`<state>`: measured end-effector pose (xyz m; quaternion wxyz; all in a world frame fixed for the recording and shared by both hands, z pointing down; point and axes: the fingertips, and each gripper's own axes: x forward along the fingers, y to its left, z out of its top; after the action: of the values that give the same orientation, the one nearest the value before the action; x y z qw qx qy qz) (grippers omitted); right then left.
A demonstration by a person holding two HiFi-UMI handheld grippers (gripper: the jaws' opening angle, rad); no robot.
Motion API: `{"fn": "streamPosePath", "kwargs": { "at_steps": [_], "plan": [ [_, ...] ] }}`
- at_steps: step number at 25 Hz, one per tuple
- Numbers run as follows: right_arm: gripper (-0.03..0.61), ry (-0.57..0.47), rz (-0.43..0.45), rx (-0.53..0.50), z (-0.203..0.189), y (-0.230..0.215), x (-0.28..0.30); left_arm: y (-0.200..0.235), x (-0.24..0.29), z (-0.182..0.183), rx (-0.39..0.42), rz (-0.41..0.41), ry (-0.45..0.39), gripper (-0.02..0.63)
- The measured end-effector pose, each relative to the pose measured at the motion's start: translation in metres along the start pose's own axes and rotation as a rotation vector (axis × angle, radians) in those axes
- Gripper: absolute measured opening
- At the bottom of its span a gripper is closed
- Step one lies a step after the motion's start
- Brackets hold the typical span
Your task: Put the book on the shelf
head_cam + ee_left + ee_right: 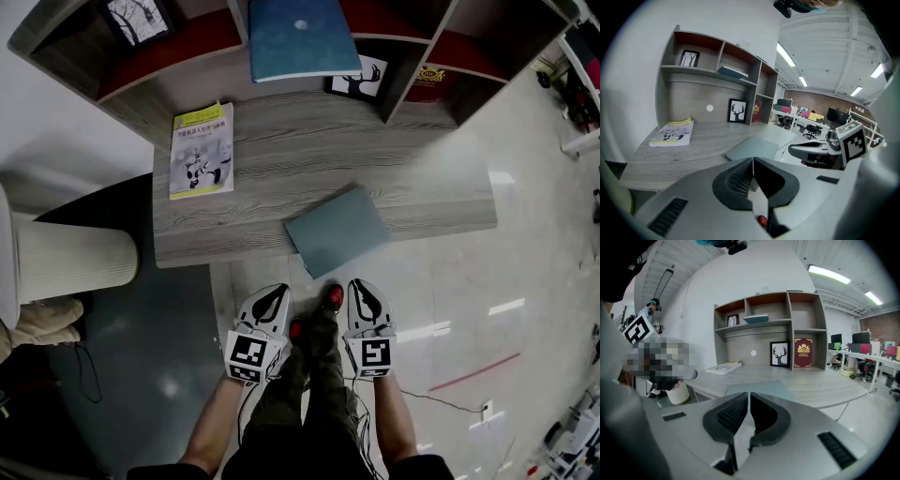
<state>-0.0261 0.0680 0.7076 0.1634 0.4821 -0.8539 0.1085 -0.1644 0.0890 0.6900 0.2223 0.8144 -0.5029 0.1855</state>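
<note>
The yellow and white book [202,150] on the desk [281,131] has writing on its cover, but it is too small to read. The red book [803,352] has a gold badge on the front, and its words are too small too. Each gripper has a cube with black and white squares on it.

The shelf [790,324] has little boxes. The top left box holds a framed tree picture [139,19]. The top middle box holds a blue book [302,37] lying flat. The red book stands in the lower right box. A deer picture [778,354] stands just beside that box, against the back of the desk.

The grey-blue book [336,230] is not on the shelf. It lies flat on the desk near the front, and one corner pokes out over the edge.

The left gripper [272,292] has its fingers pressed together with nothing in them. The right gripper [364,286] has its fingers almost touching, and they hold nothing. Both grippers are side by side in front of the desk, apart from the grey-blue book.
</note>
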Motion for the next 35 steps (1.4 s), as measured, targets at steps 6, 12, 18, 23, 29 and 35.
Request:
{"fn": "streamPosePath", "kwargs": {
  "at_steps": [6, 12, 18, 23, 29, 35],
  "plan": [
    [0.040, 0.023, -0.005, 0.030, -0.018, -0.007, 0.012, 0.002, 0.005, -0.016, 0.003, 0.001, 0.028, 0.012],
    [0.040, 0.076, -0.001, 0.116, -0.036, -0.013, 0.025, -0.003, 0.014, -0.019, 0.002, -0.015, 0.041, 0.012],
    [0.144, 0.121, 0.062, 0.331, -0.052, -0.017, 0.039, -0.005, 0.021, -0.022, 0.001, -0.020, 0.060, 0.012],
    [0.216, 0.139, 0.100, 0.475, -0.058, -0.021, 0.051, -0.004, 0.029, -0.027, 0.001, -0.016, 0.086, 0.012],
    [0.255, 0.142, 0.140, 0.547, -0.064, -0.021, 0.064, -0.002, 0.037, -0.034, -0.011, -0.012, 0.112, 0.012],
    [0.261, 0.158, 0.161, 0.580, -0.070, -0.019, 0.076, -0.001, 0.044, -0.042, -0.031, -0.012, 0.139, 0.012]
  ]
}}
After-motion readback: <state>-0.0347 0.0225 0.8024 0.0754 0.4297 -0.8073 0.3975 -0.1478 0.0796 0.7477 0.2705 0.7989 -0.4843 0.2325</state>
